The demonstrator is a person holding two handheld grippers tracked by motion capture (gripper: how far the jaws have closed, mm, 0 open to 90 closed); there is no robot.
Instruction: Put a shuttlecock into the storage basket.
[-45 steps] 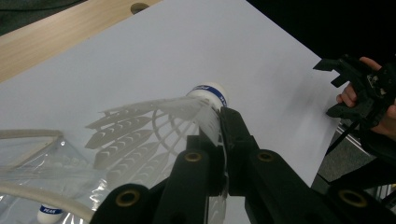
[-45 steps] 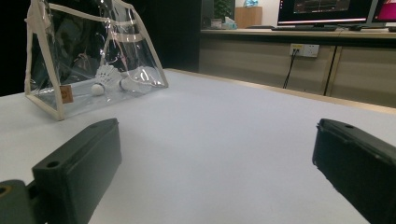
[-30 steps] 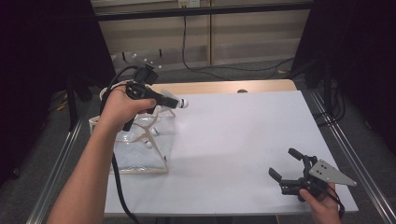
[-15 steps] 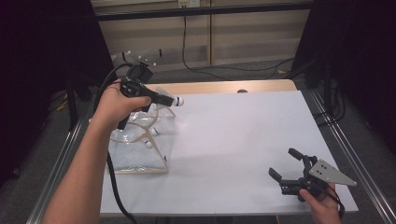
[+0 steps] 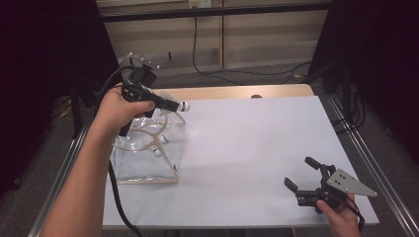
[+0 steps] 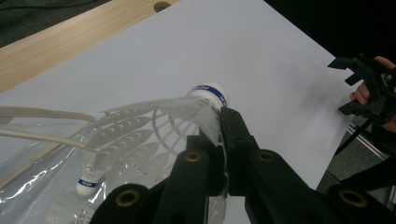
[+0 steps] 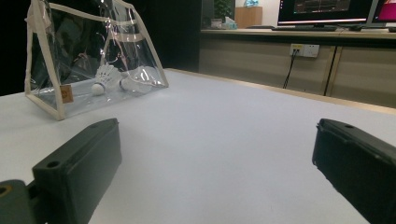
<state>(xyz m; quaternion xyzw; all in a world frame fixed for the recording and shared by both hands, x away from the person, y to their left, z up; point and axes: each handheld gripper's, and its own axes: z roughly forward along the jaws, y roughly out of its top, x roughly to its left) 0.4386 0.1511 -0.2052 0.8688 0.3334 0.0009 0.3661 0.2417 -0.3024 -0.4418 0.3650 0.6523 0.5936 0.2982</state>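
Left gripper (image 5: 174,104): raised above the table, its jaws pinched tight on the feathers of a shuttlecock (image 6: 187,112); they show close up in the left gripper view.
Shuttlecock: white, with a blue band round its cork; the cork sticks out just past the left jaw tips, clear of the table.
Clear bag (image 5: 148,158): directly below and behind the left gripper, standing on the table, see-through plastic with cream edging.
Other shuttlecocks (image 7: 103,78): two lying inside the clear bag, under the left gripper and well apart from the right one.
Right gripper (image 5: 302,174): held low over the near right corner of the table, jaws spread wide with nothing between them.
Table (image 5: 247,143): a white sheet lies between the two grippers, a strip of bare wood showing along its far edge.
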